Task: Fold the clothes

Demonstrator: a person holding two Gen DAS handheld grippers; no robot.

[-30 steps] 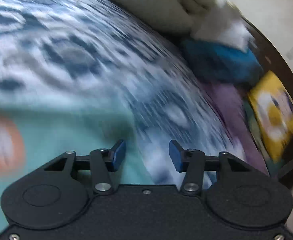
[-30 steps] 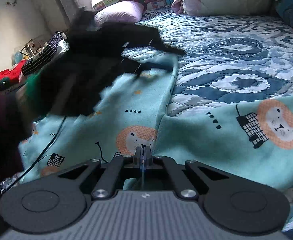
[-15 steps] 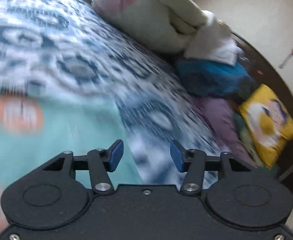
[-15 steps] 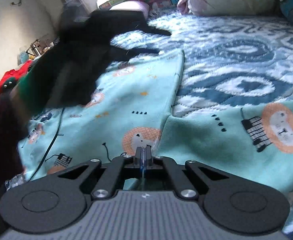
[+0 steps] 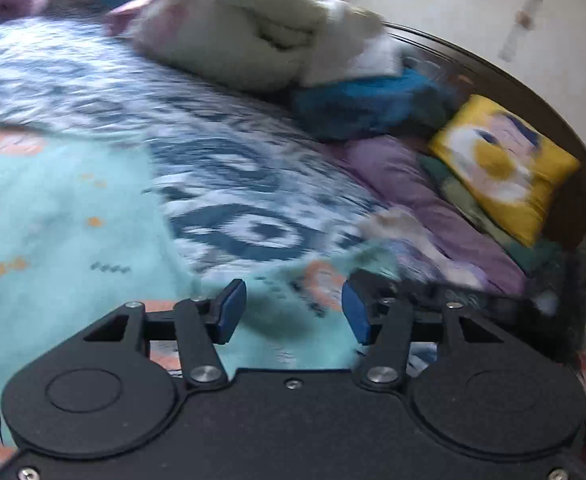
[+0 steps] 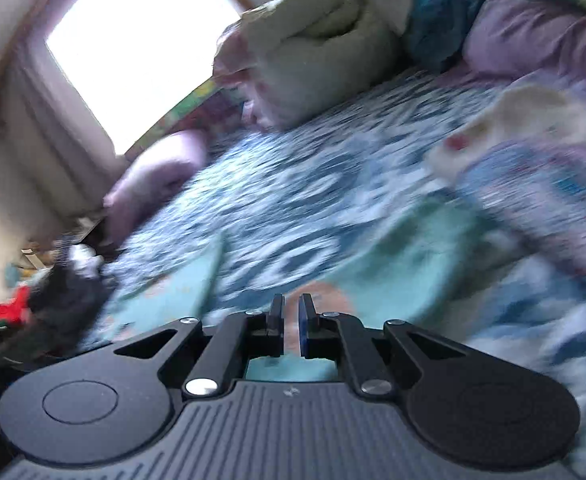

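A mint-green garment with orange lion prints [image 5: 65,216] lies spread on the blue-and-white patterned bedspread [image 5: 233,184]. My left gripper [image 5: 293,312] is open and empty, low over the garment's right part. In the right wrist view the garment [image 6: 405,256] lies just ahead, blurred. My right gripper [image 6: 291,324] has its jaws slightly parted, with a narrow gap and nothing visibly between them. The other gripper [image 6: 65,292] shows as a dark blur at the left.
A cream bundle of bedding [image 5: 253,48], a blue bundle [image 5: 365,100], a purple pillow [image 5: 433,200] and a yellow cushion [image 5: 501,164] line the bed's far side by the headboard. A bright window [image 6: 141,40] and a lilac pillow [image 6: 153,176] lie beyond.
Both views swung fast and are blurred. My right gripper, shut on the garment before, now has its jaws slightly apart and has turned toward the pillows. My left gripper stayed open and moved along the garment.
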